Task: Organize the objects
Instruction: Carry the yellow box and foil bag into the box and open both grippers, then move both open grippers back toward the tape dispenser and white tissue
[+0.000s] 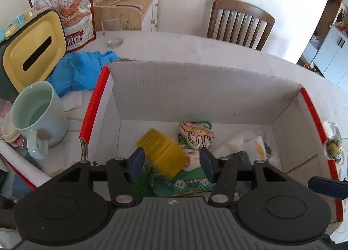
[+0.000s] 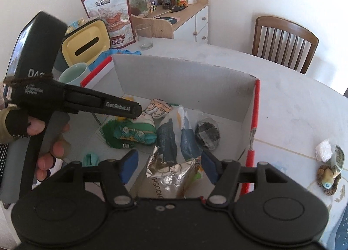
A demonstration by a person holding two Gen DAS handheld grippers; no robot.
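Cardboard box [image 1: 195,88] walls surround both tools.

Left wrist view: mounted just behind the left gripper [image 1: 171,166], looking forward and steeply down into the cardboard box [image 1: 195,88] from its near edge, close above the contents; mint mug [image 1: 39,117] at 9 o'clock, wooden chair [image 1: 239,25] at 1 o'clock. Right wrist view: set behind the right gripper [image 2: 169,168], likewise angled down into the same box [image 2: 184,75], but from a little further back and to the right, with the left-hand tool crossing at 9 o'clock. Shared by both: box interior, green stuffed toy [image 1: 189,184] [image 2: 130,134], yellow tissue box [image 1: 32,49] [image 2: 87,43] at 10 o'clock, chair [image 2: 285,41], far cabinet.
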